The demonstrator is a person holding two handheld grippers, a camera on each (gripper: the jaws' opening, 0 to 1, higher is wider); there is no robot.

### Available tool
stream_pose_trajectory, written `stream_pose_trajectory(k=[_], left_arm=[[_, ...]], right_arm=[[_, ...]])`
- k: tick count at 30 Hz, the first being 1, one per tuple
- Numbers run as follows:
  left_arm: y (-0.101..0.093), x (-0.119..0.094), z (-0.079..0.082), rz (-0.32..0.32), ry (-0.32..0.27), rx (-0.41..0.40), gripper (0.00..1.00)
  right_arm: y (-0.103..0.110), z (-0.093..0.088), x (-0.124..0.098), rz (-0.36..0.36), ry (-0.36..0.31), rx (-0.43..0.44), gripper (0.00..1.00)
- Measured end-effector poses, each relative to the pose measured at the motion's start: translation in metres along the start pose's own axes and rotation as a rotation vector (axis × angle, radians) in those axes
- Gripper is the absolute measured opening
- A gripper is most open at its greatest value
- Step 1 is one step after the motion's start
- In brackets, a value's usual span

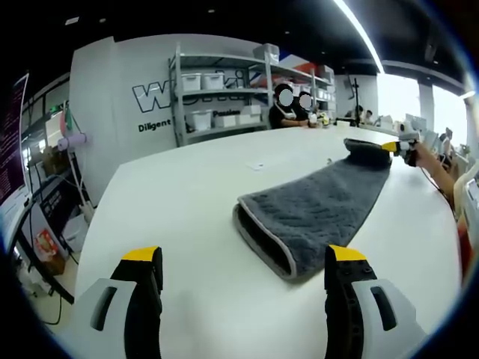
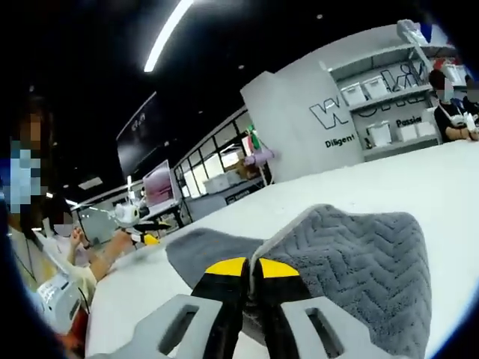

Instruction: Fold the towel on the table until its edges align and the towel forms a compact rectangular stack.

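Left gripper view: left tool [image 1: 243, 269] at the bottom of the frame, yellow-tipped jaws standing wide apart over bare white table [image 1: 179, 202], holding nothing; grey towel [image 1: 314, 213] stretched from centre frame toward the upper right, already doubled once, with a rounded fold facing the camera and the light binding of its edge showing along the near end; far end of the cloth lifted into a dark hump at upper right, pinched there by the right tool [image 1: 395, 148], a person's forearm [image 1: 441, 168] behind it; likely waiting its turn at the near end while the far end is carried over; shelving [image 1: 224, 90] with white bins and seated people beyond the table at upper centre.

Right gripper view: right tool [image 2: 251, 268] at bottom centre, jaws closed together on the towel's [image 2: 359, 262] edge, chevron-textured pile draped over and to the right of the tips, a flatter grey layer lying on the table left of centre; grip apparently taken at the edge so the end can be drawn across the rest for the next fold; edges not yet matched, compact stack some way off by this reading; a second person holding another device [image 2: 133, 217] at left of frame; a pink-lit screen [image 2: 159, 185] behind; the same lettered wall and shelving at upper right.
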State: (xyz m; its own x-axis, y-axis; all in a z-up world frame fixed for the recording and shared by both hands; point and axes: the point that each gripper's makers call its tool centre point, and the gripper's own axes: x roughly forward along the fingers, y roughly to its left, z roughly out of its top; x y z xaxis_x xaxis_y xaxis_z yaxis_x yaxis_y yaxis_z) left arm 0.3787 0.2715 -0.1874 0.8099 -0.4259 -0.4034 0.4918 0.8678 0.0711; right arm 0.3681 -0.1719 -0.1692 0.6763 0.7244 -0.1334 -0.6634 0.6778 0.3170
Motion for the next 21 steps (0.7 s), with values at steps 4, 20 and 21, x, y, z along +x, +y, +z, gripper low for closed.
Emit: stream_pose_trajectory(k=[4, 20, 21], left_arm=[[0.0, 0.0, 0.0, 0.001, 0.0, 0.003, 0.88], [-0.002, -0.001, 0.003, 0.0, -0.003, 0.014, 0.88], [-0.002, -0.001, 0.002, 0.001, -0.001, 0.015, 0.88]], right_arm=[[-0.005, 0.0, 0.001, -0.004, -0.005, 0.017, 0.06], [-0.002, -0.007, -0.001, -0.014, 0.067, -0.164, 0.2], [0.003, -0.009, -0.001, -0.005, 0.085, -0.202, 0.19]])
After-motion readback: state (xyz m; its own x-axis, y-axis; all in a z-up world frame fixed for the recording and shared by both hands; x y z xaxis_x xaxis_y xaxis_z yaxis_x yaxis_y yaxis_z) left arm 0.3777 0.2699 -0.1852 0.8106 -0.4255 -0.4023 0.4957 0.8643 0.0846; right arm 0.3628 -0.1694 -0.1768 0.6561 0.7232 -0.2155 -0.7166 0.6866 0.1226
